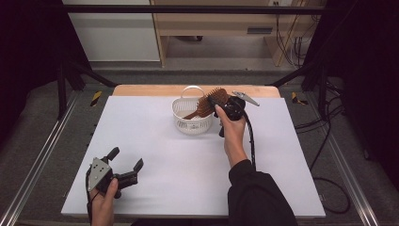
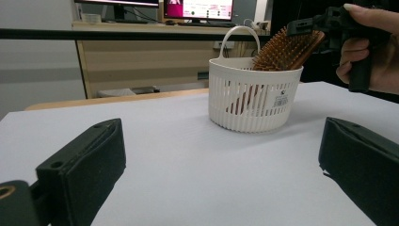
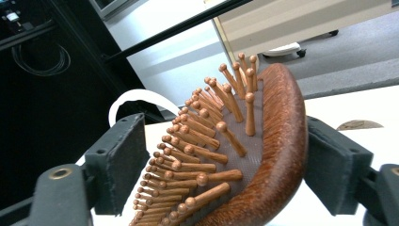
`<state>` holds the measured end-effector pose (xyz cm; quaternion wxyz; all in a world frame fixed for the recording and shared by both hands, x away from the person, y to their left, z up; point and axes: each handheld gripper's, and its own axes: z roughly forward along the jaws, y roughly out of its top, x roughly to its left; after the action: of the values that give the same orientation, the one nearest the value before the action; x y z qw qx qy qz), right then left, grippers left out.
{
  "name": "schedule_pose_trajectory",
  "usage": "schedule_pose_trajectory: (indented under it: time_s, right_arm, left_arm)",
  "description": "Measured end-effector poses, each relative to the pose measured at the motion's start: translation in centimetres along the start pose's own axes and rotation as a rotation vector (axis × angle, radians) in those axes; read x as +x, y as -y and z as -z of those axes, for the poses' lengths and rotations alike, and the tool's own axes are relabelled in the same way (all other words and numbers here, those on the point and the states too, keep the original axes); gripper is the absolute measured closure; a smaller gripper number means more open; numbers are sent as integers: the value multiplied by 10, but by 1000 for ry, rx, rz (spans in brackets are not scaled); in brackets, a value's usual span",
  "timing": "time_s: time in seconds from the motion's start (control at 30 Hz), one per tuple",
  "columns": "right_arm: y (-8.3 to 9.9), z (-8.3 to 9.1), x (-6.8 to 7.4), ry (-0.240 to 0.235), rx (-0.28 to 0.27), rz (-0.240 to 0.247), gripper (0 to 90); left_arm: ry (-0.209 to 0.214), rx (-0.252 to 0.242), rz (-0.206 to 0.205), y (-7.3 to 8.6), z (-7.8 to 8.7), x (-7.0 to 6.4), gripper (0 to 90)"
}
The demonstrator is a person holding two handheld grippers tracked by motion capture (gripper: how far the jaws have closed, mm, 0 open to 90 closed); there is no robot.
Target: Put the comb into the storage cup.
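A wooden hairbrush with wooden bristles leans in a white slatted basket at the far middle of the table; its handle is down inside and its head sticks out over the rim. My right gripper is shut on the brush head, with one jaw against the wooden back and the other at the bristle tips. In the left gripper view the brush rises out of the basket with the right gripper on it. My left gripper rests open and empty near the front left edge.
The white table sheet lies bare between the two grippers. A wooden desk and cables stand beyond the far edge. The basket's handle arches behind the right gripper's jaw.
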<state>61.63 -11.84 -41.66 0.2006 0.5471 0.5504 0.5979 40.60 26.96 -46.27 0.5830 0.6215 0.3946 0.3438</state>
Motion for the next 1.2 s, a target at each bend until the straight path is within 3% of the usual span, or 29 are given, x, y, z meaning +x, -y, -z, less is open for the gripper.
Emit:
schedule_pose_trajectory:
  time_s: [0.23,0.57,1.2]
  right_arm:
    - [-3,4,-1,21,-10,13,130]
    - [-10,18,0,73,-27,113,100]
    - [-21,50,-11,85,-65,143,84]
  left_arm:
    - [-1,0,-3,0,0,0,10]
    - [-6,-5,-4,-1,0,0,9]
    - [-19,-6,-18,-1,1,1,7]
